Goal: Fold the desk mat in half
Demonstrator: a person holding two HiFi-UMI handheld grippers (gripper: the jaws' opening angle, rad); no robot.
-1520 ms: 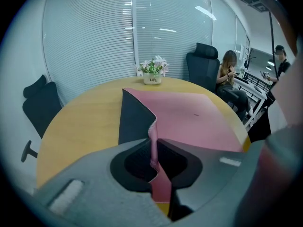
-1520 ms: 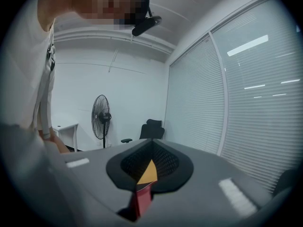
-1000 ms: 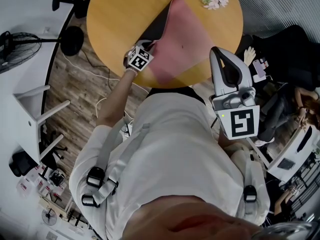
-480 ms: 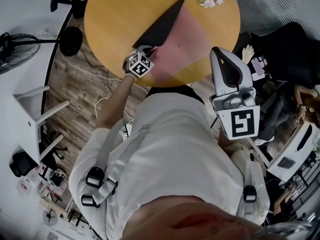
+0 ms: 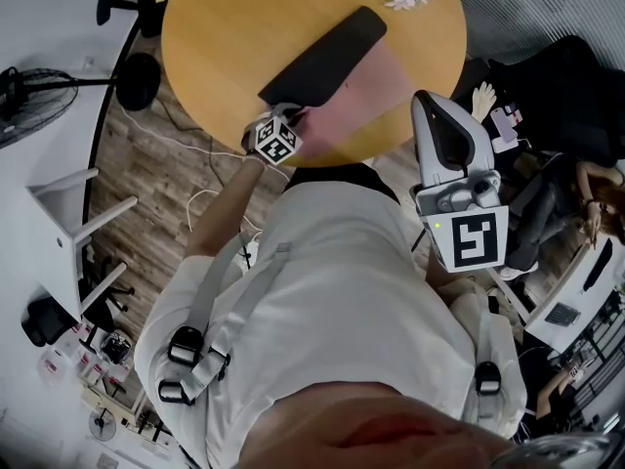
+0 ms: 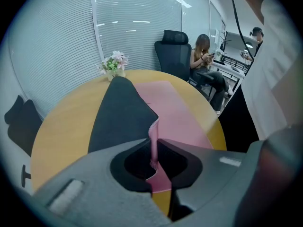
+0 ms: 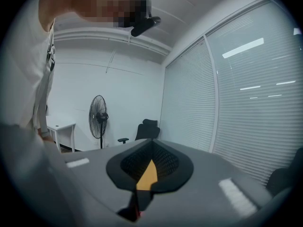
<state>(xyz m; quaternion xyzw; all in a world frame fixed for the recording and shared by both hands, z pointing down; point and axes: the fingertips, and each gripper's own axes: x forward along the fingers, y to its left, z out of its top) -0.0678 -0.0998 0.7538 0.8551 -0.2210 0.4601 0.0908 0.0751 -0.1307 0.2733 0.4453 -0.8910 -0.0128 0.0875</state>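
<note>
Desk mat (image 5: 376,88) lies by the round table's (image 5: 225,37) near edge, black flap over pink, corner pinched in left gripper (image 5: 293,115); right gripper (image 5: 435,115) closed, empty. Unpinned, the fold may land skewed.

Office. Round wooden table (image 5: 215,27) in a meeting corner, with a small vase of flowers (image 6: 113,64) on it. Glass wall with closed blinds (image 6: 137,27) behind the table. Black swivel chair (image 6: 174,46) near the table, another by the far wall. Seated person (image 6: 204,56) next to desks with a screen (image 6: 235,40) further back. White desk (image 7: 59,126) and standing fan (image 7: 98,119) against a plain white wall. Wood-look floor (image 5: 137,164).
</note>
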